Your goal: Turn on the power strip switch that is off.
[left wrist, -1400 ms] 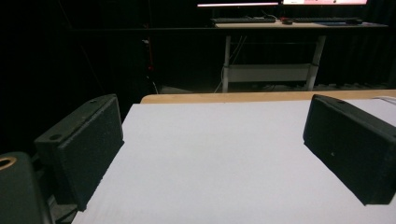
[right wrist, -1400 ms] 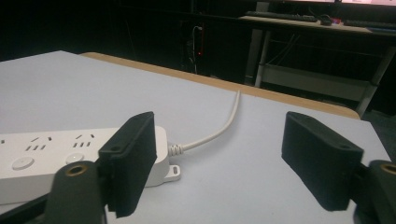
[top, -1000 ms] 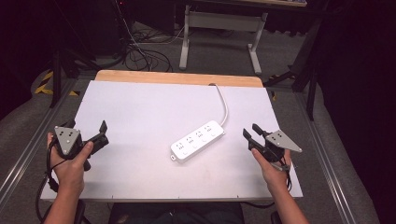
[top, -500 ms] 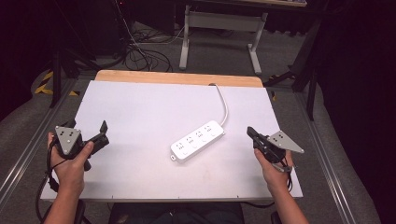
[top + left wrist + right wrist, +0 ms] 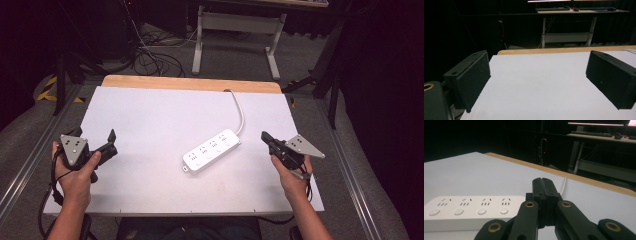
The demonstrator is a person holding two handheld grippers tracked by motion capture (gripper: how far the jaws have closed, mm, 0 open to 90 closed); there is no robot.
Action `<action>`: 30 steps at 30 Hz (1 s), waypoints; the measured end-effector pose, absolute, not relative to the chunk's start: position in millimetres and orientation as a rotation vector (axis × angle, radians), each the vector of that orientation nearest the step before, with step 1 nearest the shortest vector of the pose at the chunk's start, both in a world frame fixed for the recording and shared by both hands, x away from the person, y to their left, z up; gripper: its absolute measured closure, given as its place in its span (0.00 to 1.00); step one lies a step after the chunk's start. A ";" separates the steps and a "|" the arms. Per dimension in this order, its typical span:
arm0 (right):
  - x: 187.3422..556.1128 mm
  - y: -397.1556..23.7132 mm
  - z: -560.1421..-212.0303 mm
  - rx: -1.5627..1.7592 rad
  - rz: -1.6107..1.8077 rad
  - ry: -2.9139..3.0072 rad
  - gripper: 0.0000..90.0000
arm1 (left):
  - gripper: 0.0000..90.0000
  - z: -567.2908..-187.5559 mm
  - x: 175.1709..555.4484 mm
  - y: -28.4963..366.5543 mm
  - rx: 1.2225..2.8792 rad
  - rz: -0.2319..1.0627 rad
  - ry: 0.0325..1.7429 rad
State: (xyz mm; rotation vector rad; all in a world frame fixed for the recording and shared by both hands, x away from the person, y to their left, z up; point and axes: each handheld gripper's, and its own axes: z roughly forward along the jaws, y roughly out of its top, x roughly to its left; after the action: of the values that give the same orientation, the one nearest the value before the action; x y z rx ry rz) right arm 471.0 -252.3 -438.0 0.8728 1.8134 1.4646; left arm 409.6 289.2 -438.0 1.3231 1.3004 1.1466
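Our right hand-held gripper sits lower right of the high view, forearm coming up from the bottom edge, hand wrapped round the body, grey plate on top, tip aimed left toward the power strip. Its jaws have just been closing and now meet, nothing between them. Our left hand-held gripper is lower left, held level over the bench, tip pointing right, jaws wide apart and empty. Power strip lies centre frame, just right of middle, slanted, cable running to the far edge.
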 end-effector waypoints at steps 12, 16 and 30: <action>478.2 -225.4 -429.2 0.808 1.575 1.882 1.00 | 0.07 -438.8 408.8 291.1 1.329 1.152 1.311; 478.2 -209.9 -427.6 0.763 1.589 1.933 1.00 | 0.07 -439.1 408.6 291.7 1.329 1.155 1.312; 482.5 -167.6 -431.0 0.664 1.584 2.076 1.00 | 0.07 -439.4 407.3 293.3 1.327 1.156 1.320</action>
State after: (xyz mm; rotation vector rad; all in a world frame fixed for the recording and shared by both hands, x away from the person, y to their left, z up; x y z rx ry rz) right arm 482.5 -167.6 -431.0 0.6638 2.0759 1.5841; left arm 407.3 293.3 -439.4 1.3274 1.3201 1.1560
